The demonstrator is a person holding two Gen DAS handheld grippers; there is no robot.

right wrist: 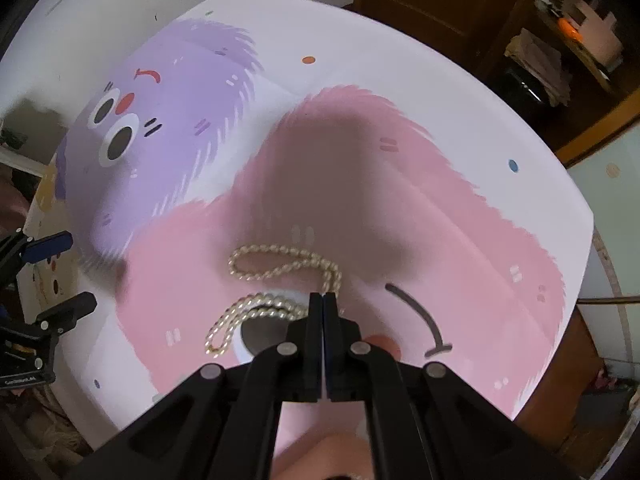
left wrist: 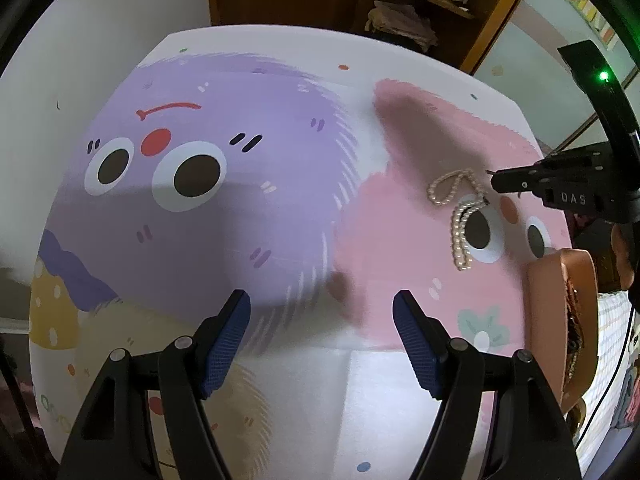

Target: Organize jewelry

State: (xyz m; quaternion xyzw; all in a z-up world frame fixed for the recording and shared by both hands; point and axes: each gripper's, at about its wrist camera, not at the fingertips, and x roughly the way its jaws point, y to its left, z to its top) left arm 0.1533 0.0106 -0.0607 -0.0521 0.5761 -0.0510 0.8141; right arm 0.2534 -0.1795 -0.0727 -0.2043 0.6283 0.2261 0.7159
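Pearl necklace (right wrist: pixel 276 284) lies on table (right wrist: pixel 460 128), on pink part. Right hand-held gripper (right wrist: pixel 322 298) pinched tight on its strand. Left hand-held gripper (left wrist: pixel 322 312) wide, holds nothing. Pink tray (left wrist: pixel 560 320) near edge. Necklace not yet put away; job looks just started.

We see a pearl necklace (right wrist: pixel 276 280) of small cream-white beads lying on the pink part of the printed table mat (right wrist: pixel 460 216), doubled into two loose loops. One loop lies flat, stretched toward the purple figure; the other curves over a printed eye. Where the loops meet, the strand is pinched by the right gripper (right wrist: pixel 322 295). A pink tray (left wrist: pixel 560 320) with jewelry stands at the mat's right edge.
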